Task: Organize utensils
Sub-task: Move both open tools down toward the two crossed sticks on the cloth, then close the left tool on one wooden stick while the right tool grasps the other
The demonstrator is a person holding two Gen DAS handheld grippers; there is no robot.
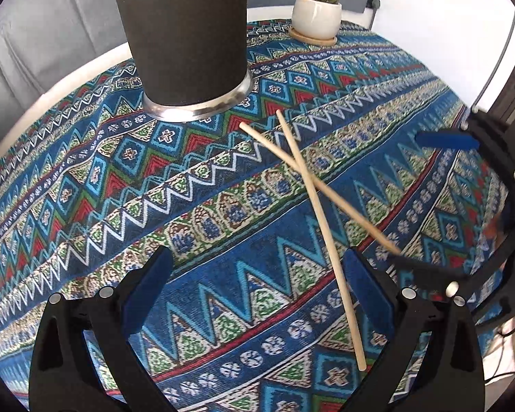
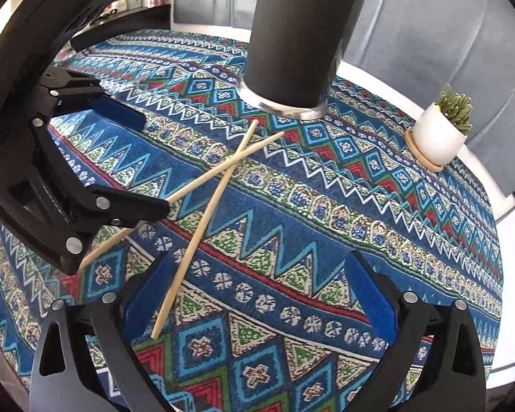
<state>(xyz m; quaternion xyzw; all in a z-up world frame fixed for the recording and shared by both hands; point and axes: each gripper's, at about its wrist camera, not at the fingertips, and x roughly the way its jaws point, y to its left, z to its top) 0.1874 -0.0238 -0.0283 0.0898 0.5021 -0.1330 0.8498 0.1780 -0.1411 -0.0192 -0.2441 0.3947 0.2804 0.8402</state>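
We record two chopsticks point(image 1: 321, 206) lying crossed on the patterned cloth point(image 1: 154, 189), mid-desk, well clear of its rim. Black cup point(image 1: 185, 41) stands behind them; potted cactus point(image 1: 316, 10) near the far edge. Left claw point(image 1: 257, 295) spread; right claw point(image 2: 257, 295) spread, both over open cloth.
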